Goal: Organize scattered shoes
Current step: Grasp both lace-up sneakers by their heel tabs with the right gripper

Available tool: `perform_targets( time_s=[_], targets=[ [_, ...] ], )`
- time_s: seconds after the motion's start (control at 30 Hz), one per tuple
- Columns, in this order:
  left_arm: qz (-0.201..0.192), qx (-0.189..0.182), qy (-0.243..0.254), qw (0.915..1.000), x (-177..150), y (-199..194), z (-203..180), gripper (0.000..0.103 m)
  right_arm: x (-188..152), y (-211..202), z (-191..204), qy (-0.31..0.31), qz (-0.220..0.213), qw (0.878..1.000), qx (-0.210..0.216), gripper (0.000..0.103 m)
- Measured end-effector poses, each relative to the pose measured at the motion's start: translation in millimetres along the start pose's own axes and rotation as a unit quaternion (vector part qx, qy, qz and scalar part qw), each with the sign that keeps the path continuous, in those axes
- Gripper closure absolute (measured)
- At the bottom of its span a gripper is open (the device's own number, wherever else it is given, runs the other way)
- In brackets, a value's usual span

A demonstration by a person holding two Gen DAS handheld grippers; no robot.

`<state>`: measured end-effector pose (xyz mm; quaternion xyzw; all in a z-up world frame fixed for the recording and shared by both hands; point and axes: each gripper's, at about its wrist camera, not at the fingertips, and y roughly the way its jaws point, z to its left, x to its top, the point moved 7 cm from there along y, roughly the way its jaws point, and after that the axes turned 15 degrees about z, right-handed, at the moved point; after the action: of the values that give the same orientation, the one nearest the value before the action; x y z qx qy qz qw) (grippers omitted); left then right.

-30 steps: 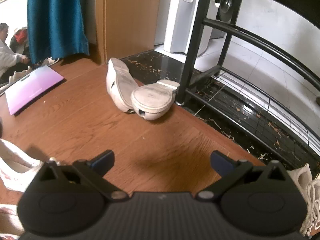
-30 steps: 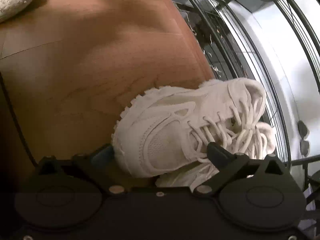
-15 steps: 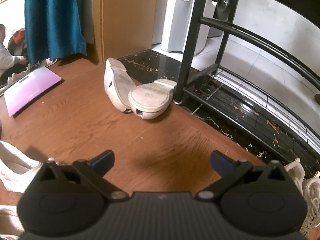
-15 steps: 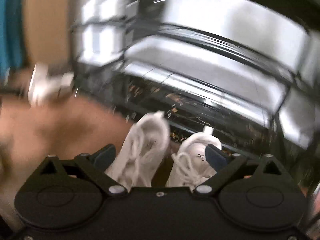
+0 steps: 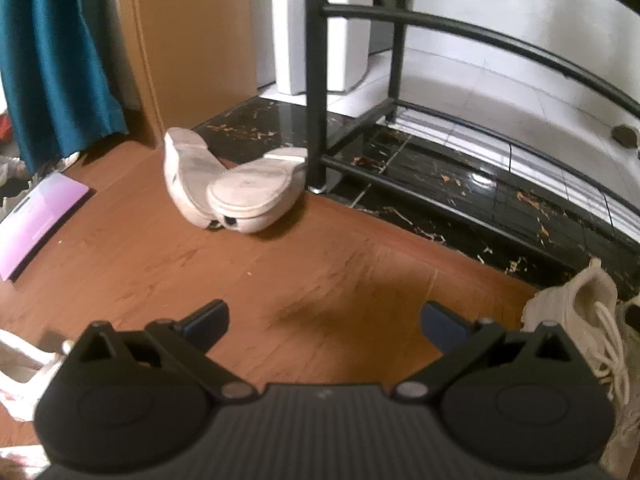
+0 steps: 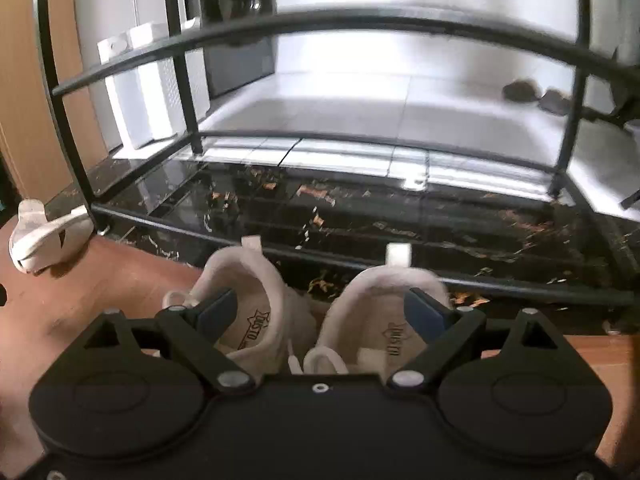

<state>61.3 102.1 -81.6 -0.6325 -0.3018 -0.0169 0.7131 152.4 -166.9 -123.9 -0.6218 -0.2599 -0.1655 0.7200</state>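
now sneaker pair (image 6: 320,320) between right gripper (image 6: 320,312) fingers.

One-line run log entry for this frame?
left gripper: open, idle | right gripper: open, straddling sneaker pair | shoe rack: bottom shelf empty

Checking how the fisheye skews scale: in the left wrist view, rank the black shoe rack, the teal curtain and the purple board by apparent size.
1. black shoe rack, spanning the right half
2. teal curtain
3. purple board, partly cut off at the edge
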Motion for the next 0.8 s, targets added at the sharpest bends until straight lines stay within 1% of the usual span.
perform_targets(
  time_s=[0.07,0.13,0.2,0.27,0.37,0.47,0.5,0.53,0.57,0.6,0.67,0.73,0.8],
  targets=[
    [0.01,0.001,0.002,1.0,-0.6,6.6,-1.6,0.001,0.3,10.1,0.6,0.0,0.017,1.0,-0.001,0.015],
    [0.013,0.001,0.0,0.9999,-0.5,11.7,-2.1,0.001,0.3,27.6,1.2,0.0,0.042,0.999,-0.006,0.024],
    [0.015,0.002,0.003,0.9999,-0.9,15.3,-2.7,0.001,0.7,37.6,1.0,0.007,0.055,0.998,-0.011,0.025],
    [0.018,0.002,0.005,0.9998,-1.4,17.7,-3.8,0.001,2.6,47.7,1.3,0.009,0.06,0.998,-0.026,0.025],
    [0.021,0.004,0.007,0.9997,-1.7,22.5,-5.7,0.001,2.3,54.8,5.1,0.005,0.07,0.997,-0.03,0.028],
    [0.023,0.005,0.012,0.9996,-1.5,23.9,-7.6,0.001,1.0,55.3,8.0,0.002,0.061,0.997,-0.046,0.035],
    [0.021,0.007,0.018,0.9996,-1.8,23.7,-8.9,0.001,0.3,54.4,9.8,-0.001,0.055,0.997,-0.049,0.042],
    [0.019,0.008,0.019,0.9996,-1.8,23.1,-9.1,0.001,-0.2,53.2,12.0,-0.005,0.051,0.998,-0.044,0.063],
    [0.015,0.007,0.021,0.9997,-1.8,21.9,-9.2,0.001,-0.8,50.9,16.6,-0.016,0.046,0.998,-0.034,0.065],
    [0.014,0.007,0.021,0.9997,-2.2,21.1,-9.2,0.001,-0.5,48.7,19.5,-0.023,0.043,0.998,-0.038,0.068],
    [0.01,0.004,0.022,0.9997,-2.2,18.9,-9.4,0.001,-1.9,38.8,27.1,-0.035,0.027,0.997,-0.057,0.069],
    [0.006,-0.002,0.023,0.9997,-2.2,16.0,-9.7,0.001,-2.1,28.9,29.1,-0.041,0.015,0.997,-0.062,0.074],
    [0.0,-0.015,0.025,0.9996,-2.2,12.1,-11.2,0.001,-1.9,18.8,27.2,-0.039,0.013,0.997,-0.059,0.074]
  ],
)
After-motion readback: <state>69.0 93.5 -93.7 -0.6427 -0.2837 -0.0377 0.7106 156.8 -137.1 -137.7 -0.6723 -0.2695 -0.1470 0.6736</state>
